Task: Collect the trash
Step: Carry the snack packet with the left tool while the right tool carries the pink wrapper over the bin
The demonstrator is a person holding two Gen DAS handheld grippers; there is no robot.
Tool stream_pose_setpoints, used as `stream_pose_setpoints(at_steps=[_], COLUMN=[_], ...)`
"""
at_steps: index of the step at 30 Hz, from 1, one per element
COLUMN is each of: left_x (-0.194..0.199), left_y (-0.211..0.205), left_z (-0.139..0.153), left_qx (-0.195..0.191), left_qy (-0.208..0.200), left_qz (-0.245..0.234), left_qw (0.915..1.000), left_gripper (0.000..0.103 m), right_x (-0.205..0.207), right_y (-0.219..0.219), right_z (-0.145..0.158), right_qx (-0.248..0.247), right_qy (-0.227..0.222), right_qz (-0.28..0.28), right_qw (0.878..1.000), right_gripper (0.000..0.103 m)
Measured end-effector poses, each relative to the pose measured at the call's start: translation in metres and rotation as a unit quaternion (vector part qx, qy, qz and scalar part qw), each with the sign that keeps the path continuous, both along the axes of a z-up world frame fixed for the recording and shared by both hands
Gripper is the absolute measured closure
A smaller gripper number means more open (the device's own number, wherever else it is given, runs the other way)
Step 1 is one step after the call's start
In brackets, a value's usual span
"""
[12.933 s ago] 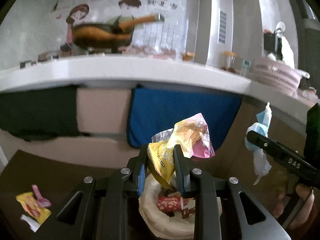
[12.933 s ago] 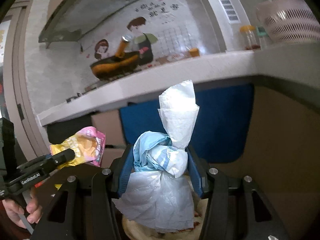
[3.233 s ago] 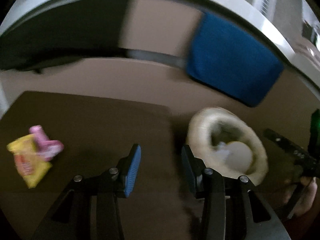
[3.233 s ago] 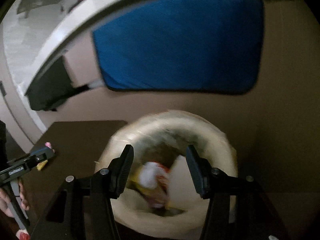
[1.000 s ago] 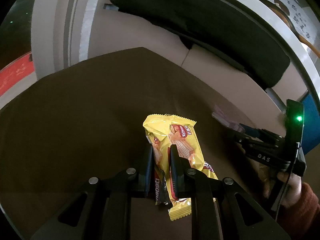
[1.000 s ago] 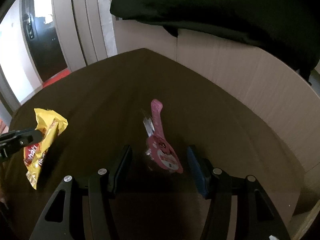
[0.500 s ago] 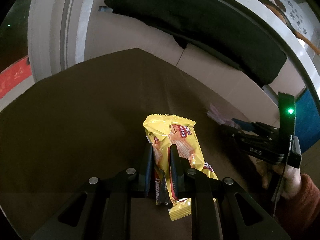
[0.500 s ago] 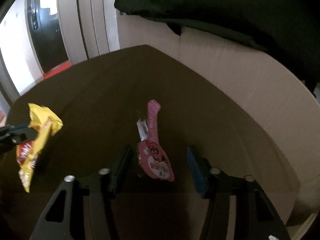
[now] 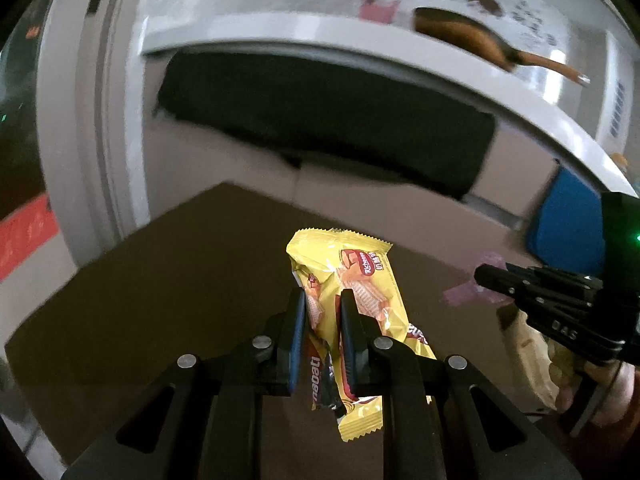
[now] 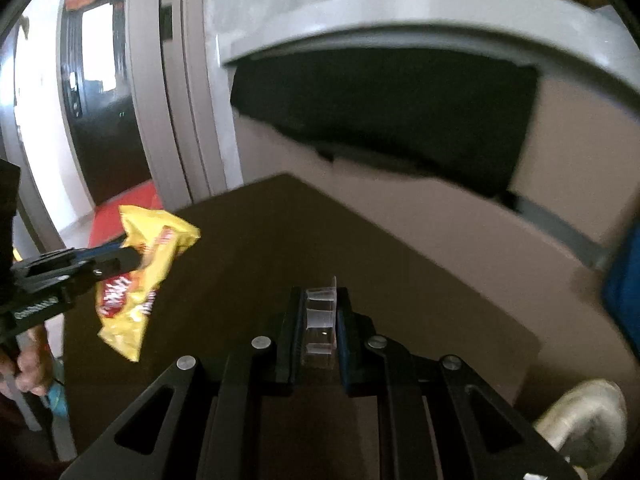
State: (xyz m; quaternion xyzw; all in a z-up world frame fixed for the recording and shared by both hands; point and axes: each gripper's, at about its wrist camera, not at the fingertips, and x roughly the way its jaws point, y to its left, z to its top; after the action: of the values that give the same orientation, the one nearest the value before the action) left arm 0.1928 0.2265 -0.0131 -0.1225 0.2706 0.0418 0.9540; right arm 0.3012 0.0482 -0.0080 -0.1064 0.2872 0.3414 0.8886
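1. The left gripper is clamped on a yellow snack wrapper, which hangs clear above the dark brown mat.
2. The wrapper's top sticks up past the pads and its lower end dangles below them; in the right wrist view the same wrapper shows to the left of the mat.
3. The right gripper has just been closing and now pinches a small clear plastic piece edge-on, above the mat.
4. From the left wrist view, the right gripper carries something pink, blurred, at its tip, right of the mat.
5. The rim of the cream trash bag sits just off the mat's right corner.
6. Behind the mat, a black cloth hangs under the white counter.
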Motion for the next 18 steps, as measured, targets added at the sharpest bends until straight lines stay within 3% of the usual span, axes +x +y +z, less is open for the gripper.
stream_pose_setpoints(at_steps=[7,18], left_x=[-0.003,0.015], left_y=[-0.069,-0.178], left_z=[0.040,0.077], left_qx=[0.042,0.060], left_qy=[-0.042,-0.081], left_qz=[-0.058,-0.145], left_qw=[0.9965,0.9842], left_gripper=[0.086,0.086], right_x=[-0.040,-0.076], right_y=[-0.077,-0.194], right_z=[0.036,0.081], right_qx=[0.031,0.064], right_qy=[-0.048,-0.121], right_qz=[-0.046,-0.147], right_qw=[0.997,0.980], right_gripper=[0.089,0.089])
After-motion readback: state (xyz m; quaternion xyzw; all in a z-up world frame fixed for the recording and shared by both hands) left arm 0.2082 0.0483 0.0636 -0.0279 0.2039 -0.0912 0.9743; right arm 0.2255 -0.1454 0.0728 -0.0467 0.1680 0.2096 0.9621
